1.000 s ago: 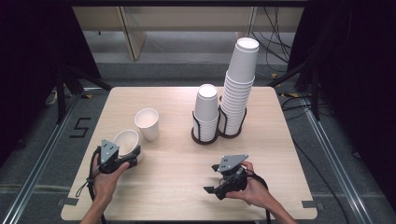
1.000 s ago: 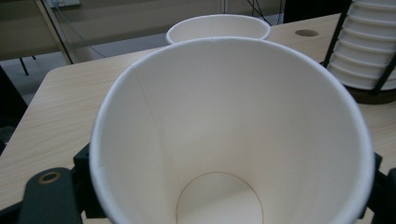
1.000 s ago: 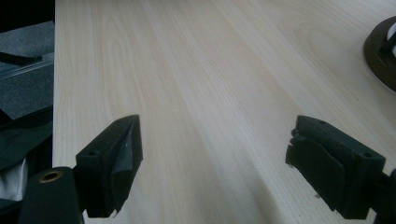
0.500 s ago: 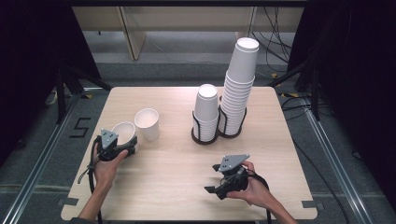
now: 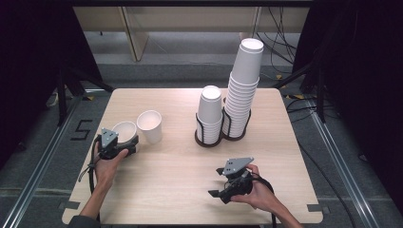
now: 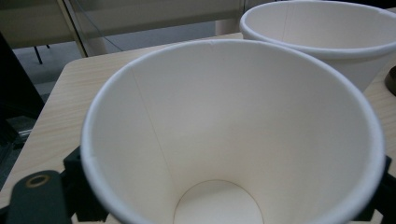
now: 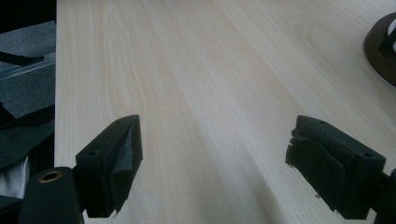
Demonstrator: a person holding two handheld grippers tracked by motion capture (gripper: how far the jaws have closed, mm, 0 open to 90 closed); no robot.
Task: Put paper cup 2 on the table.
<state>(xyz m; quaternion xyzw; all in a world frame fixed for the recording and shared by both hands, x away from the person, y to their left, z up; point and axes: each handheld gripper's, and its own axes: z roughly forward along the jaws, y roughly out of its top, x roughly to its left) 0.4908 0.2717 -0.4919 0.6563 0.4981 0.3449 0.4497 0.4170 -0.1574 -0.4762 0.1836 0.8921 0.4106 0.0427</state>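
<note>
High view puts the wooden table (image 5: 180,161) at the centre of a dark room with grey floor, black cables trailing at the back right. A tall stack of paper cups (image 5: 244,85) and a shorter stack (image 5: 209,111) stand in black holders. At the table's left side the left gripper (image 5: 128,142) has a white paper cup (image 5: 124,133) between its jaws, which have just been opening; whether the pads press on the cup I cannot tell. A second cup (image 5: 149,126) stands just beside it. The right gripper (image 5: 219,183) rests near the front edge, jaws spread wide over bare wood and holding nothing. A "5" (image 5: 81,129) is marked on the floor at left.
</note>
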